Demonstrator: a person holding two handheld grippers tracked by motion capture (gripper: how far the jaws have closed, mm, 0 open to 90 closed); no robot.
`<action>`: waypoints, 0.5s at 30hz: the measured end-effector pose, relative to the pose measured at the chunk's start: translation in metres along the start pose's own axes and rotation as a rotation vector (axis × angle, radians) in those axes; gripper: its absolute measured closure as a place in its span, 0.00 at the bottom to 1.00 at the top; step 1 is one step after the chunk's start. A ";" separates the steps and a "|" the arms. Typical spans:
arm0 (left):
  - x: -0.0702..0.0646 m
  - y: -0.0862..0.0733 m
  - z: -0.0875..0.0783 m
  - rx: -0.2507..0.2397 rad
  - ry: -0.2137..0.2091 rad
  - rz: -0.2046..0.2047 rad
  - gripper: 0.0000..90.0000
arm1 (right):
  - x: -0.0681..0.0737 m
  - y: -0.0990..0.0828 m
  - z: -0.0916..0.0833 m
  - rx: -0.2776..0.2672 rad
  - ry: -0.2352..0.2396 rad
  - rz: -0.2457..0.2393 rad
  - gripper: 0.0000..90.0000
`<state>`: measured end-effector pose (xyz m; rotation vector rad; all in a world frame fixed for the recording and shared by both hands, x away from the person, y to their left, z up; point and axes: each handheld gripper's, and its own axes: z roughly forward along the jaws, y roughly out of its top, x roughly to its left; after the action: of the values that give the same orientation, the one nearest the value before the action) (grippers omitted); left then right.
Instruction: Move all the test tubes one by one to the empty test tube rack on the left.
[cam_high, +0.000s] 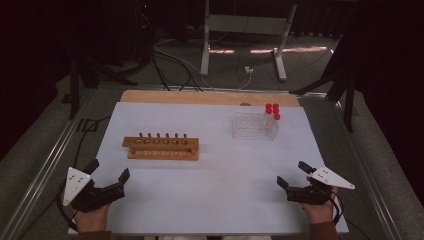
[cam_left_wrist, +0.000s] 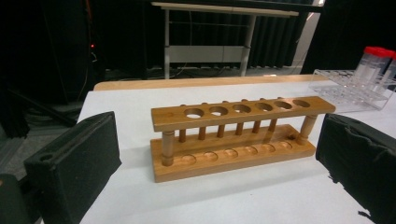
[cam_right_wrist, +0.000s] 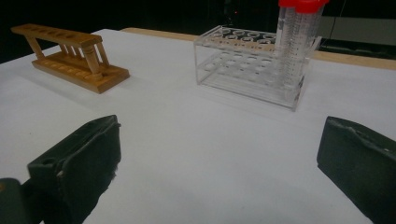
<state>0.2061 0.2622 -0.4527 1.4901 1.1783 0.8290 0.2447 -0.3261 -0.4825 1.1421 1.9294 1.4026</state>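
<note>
The left gripper (cam_high: 108, 170) and right gripper (cam_high: 292, 174) are held near, jaws apart, empty — the light wooden six-hole rack (cam_high: 161, 147) and clear plastic rack (cam_high: 254, 126) of red-capped tubes (cam_high: 273, 110) are set farther off.

- A lab bench is suggested by a wooden test-tube rack (cam_high: 161, 147) set on a white table (cam_high: 215, 200).
- Right of that rack, red-capped tubes (cam_high: 272, 111) are held in a clear rack (cam_high: 252, 126).
- Behind it, cables (cam_high: 175, 62) are strewn.
</note>
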 end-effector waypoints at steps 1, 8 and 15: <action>0.001 0.000 0.000 0.001 -0.001 -0.001 0.01 | -0.001 0.000 0.000 0.002 0.000 0.005 0.00; 0.000 -0.003 0.000 0.000 0.004 0.026 0.01 | -0.002 0.000 -0.002 -0.005 -0.010 0.003 0.00; 0.001 -0.006 0.001 -0.016 -0.010 0.013 0.01 | -0.004 0.010 -0.002 -0.027 0.000 0.000 0.00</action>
<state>0.2061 0.2631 -0.4592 1.4883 1.1532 0.8370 0.2493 -0.3294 -0.4729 1.1294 1.9055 1.4240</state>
